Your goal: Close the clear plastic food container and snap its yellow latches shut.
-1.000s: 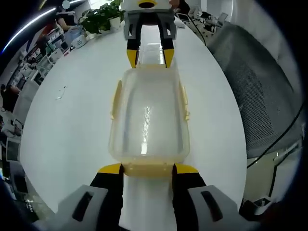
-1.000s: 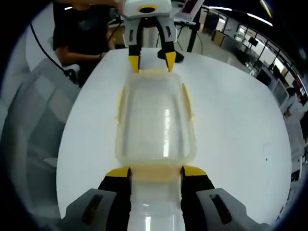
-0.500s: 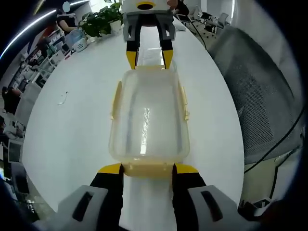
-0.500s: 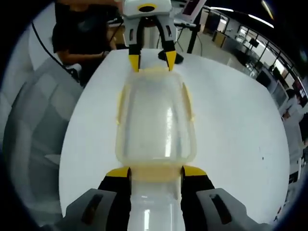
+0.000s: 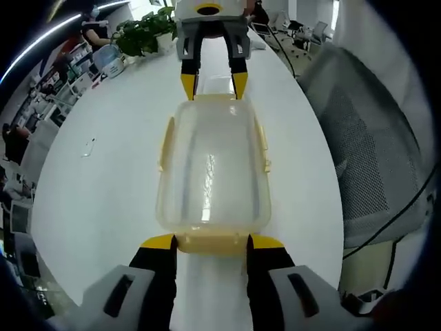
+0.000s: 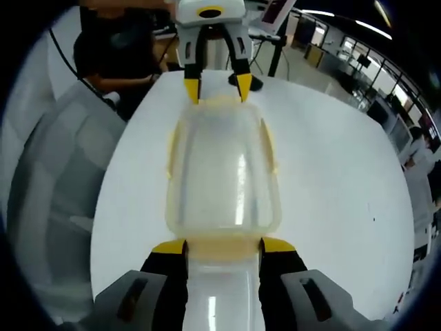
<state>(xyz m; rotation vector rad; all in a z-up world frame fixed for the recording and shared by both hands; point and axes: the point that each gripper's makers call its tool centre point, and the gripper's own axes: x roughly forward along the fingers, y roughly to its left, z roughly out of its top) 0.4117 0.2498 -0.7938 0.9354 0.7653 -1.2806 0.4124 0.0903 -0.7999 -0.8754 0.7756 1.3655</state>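
The left gripper [image 5: 208, 241] stands with jaws spread, its yellow tips flanking the near end latch [image 5: 210, 243] of the clear container [image 5: 210, 169]. The right gripper [image 6: 223, 245] is likewise spread at the opposite end latch [image 6: 223, 245], and each gripper appears at the far end in the other's view. The container lies lengthwise on the white desk [image 5: 103, 179], side latches [image 5: 165, 141] flared outward. Open desk lies to both sides. The left gripper view adds a mesh chair [image 5: 365, 138] beyond the right edge and a plant [image 5: 141, 31]; the right gripper view shows a seated person [image 6: 117, 52].
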